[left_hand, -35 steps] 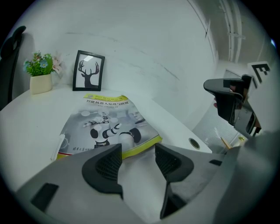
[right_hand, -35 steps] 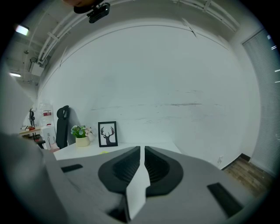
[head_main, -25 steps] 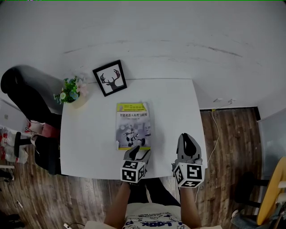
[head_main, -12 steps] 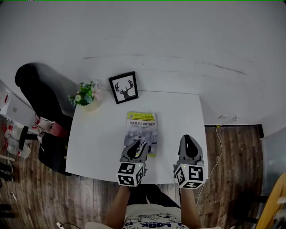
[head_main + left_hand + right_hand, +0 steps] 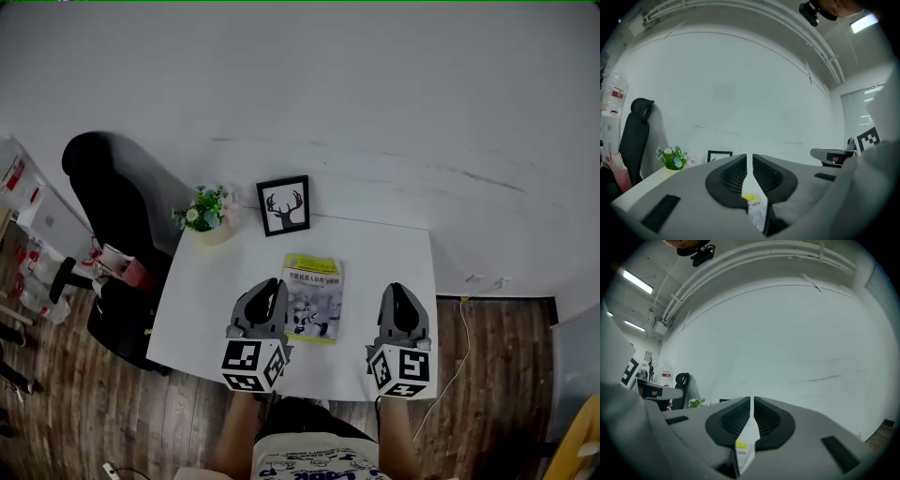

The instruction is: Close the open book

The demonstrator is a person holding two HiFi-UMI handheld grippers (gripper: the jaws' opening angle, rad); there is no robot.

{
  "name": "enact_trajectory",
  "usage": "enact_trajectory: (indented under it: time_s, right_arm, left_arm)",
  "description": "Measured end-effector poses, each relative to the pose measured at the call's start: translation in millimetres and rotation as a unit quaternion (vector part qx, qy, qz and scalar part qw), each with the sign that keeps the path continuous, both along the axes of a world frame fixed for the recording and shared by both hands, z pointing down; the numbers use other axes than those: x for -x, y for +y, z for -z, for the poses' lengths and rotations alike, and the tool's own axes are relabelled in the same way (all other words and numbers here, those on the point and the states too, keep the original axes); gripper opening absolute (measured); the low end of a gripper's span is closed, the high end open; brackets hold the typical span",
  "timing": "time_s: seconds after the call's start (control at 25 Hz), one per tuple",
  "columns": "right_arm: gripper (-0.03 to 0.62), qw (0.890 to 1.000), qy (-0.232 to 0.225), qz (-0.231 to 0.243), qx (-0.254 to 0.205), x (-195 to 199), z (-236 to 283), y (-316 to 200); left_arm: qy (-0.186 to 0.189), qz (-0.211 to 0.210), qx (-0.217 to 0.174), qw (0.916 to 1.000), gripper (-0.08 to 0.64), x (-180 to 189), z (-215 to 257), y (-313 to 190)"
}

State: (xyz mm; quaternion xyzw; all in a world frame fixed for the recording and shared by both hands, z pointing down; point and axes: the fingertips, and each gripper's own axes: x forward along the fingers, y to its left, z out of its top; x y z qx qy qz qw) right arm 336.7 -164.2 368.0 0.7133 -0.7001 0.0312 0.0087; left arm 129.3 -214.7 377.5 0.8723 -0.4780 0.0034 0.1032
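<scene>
The book [image 5: 314, 298] lies closed, cover up, in the middle of the white table [image 5: 211, 291]. My left gripper [image 5: 270, 289] hangs above the table just left of the book's near end; its jaws are closing to a thin slit with nothing between them. In the left gripper view [image 5: 749, 159] a strip of the book [image 5: 755, 208] shows below the jaws. My right gripper [image 5: 401, 292] is shut and empty, held right of the book above the table's near right part. The right gripper view [image 5: 752, 401] looks level at the wall.
A framed deer picture [image 5: 283, 205] and a small potted plant [image 5: 206, 214] stand at the table's far edge. A black office chair [image 5: 103, 202] is beside the table's left side. A cable [image 5: 459, 328] runs over the wooden floor on the right.
Both grippers have risen off the table. The left one has drawn back from the book's near end, moved left and closed its jaws. The book has stayed closed.
</scene>
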Motion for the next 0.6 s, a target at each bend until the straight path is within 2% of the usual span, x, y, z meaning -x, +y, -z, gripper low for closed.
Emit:
enact_trajectory:
  time_s: [0.28, 0.6]
  right_arm:
    - [0.031, 0.999, 0.009, 0.021, -0.031, 14, 30, -7]
    - [0.031, 0.998, 0.02, 0.024, -0.052, 19, 52, -9]
  left_arm:
    - [0.01, 0.037, -0.04, 0.9984, 0.054, 23, 36, -3]
    - [0.012, 0.064, -0.073, 0.9952, 0.054, 39, 64, -3]
